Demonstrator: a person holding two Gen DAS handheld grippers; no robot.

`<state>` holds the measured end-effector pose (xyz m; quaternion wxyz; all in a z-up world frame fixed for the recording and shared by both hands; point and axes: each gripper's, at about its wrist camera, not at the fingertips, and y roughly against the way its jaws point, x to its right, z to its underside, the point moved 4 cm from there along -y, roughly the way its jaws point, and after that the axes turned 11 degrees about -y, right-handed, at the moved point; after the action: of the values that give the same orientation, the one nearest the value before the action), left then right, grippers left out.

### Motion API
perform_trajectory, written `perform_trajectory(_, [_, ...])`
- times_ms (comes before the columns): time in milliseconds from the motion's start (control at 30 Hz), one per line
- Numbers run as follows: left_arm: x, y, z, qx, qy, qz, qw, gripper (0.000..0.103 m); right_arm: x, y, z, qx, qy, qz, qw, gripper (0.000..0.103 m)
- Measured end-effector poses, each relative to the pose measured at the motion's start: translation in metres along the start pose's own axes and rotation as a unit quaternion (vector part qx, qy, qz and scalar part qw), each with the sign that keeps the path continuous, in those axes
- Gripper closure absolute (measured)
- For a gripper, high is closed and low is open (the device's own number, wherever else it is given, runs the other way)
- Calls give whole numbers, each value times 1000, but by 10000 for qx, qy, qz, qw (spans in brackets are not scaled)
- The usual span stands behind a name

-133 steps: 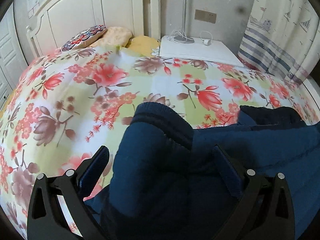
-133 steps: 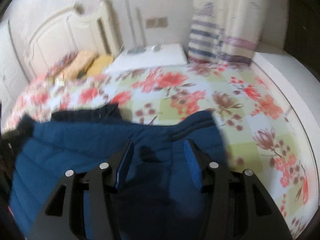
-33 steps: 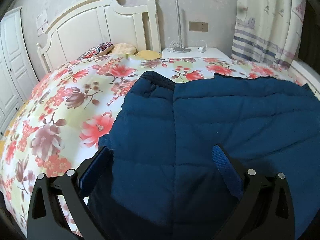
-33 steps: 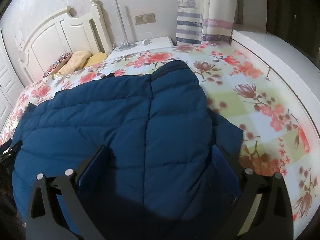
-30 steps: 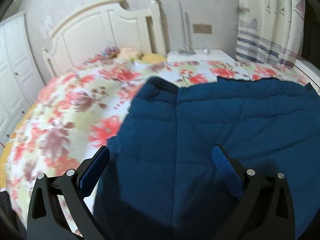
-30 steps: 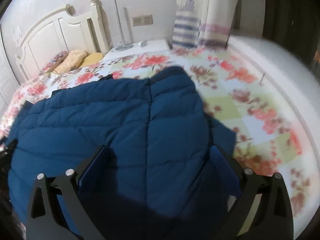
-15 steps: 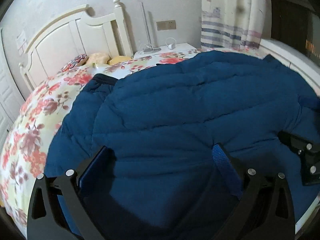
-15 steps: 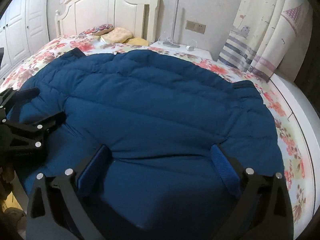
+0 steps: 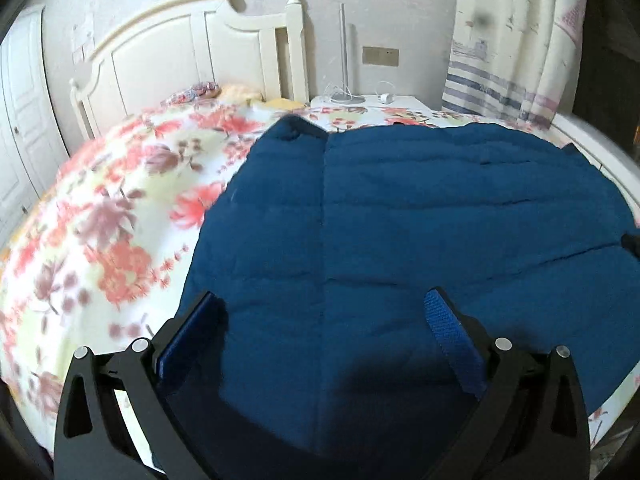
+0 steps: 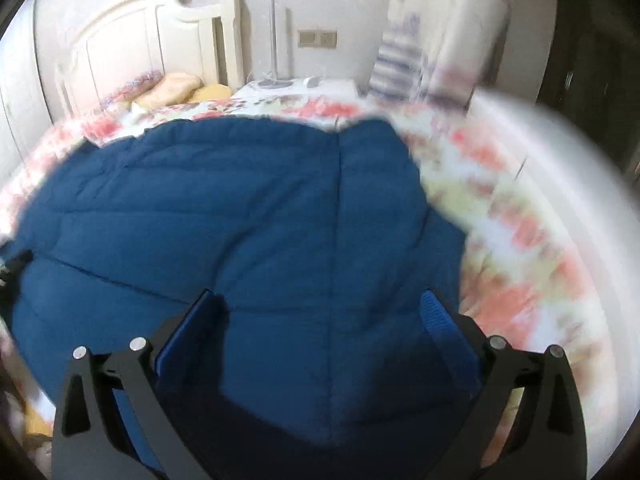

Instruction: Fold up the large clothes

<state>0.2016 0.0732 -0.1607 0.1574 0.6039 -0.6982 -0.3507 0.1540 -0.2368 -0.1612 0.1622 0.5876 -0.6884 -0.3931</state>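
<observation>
A dark blue quilted jacket point(image 9: 420, 216) lies spread flat on the floral bed cover point(image 9: 112, 232), its left sleeve folded in along a vertical seam. My left gripper point(image 9: 320, 320) hovers open over the jacket's near left part, nothing between its fingers. At the right edge of that view a dark tip of the right gripper point(image 9: 632, 242) shows. In the right wrist view the same jacket point(image 10: 248, 216) fills the middle, and my right gripper point(image 10: 318, 320) stands open over its near right part. The left gripper point(image 10: 12, 270) peeks in at the left edge. This view is motion-blurred.
A white headboard point(image 9: 180, 52) and pillows point(image 9: 224, 92) are at the far end. A white nightstand point(image 9: 384, 102) holding a lamp stands beside the bed, with a striped curtain point(image 9: 504, 48) to its right. White wardrobe doors point(image 9: 20, 120) line the left. A white ledge point(image 10: 532, 140) runs along the bed's right side.
Both cameras have swung outward since half a second ago: the left view now shows the jacket's left edge, the right view its right edge. Both grippers stay open.
</observation>
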Motion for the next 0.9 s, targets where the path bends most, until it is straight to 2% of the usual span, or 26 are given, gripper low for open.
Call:
perform_trajectory(133, [4,9,-4,-78,-48,-233,9997,6,-11,13,-3,60,265,350,9990,6])
perform_trajectory(233, [18,36,-5,178,-199,-131,9996,6,-29,37,0,258,424,21,9988,7])
perform_trajectory(333, [50,56,-2,410,-630,123,9971,5,-55,50,20,232,845,-237,9959,7])
perform_trajectory(400, [74,54,3,365,-953,231,9945,5,-69,47,37,139,1123,-354,9929,7])
perform_trajectory(433, [82,48,6,286,-1078,217,9935,5,-75,39,50,50,1270,-297,9914,5])
perform_trajectory(467, [86,40,10,210,-1139,140,9932,4,-76,35,56,153,1356,-168,9905,5])
perform_trajectory(500, [86,33,13,188,-1100,162,9936,4,-77,33,60,266,1421,-105,9894,3])
perform_trajectory(567, [82,28,15,153,-1003,312,9943,4,-75,31,60,213,1389,-151,9900,3])
perform_trajectory(700, [74,39,15,94,-937,213,9953,5,-71,43,53,130,1322,-86,9911,5])
perform_trajectory(767, [61,50,19,202,-826,98,9963,5,-61,57,48,293,1170,-77,9927,5])
perform_trajectory(833, [44,52,28,162,-650,-72,9977,5,-40,63,46,361,993,126,9943,5])
perform_trajectory(900, [25,46,39,26,-336,-25,9994,4,-17,54,49,235,770,237,9965,4])
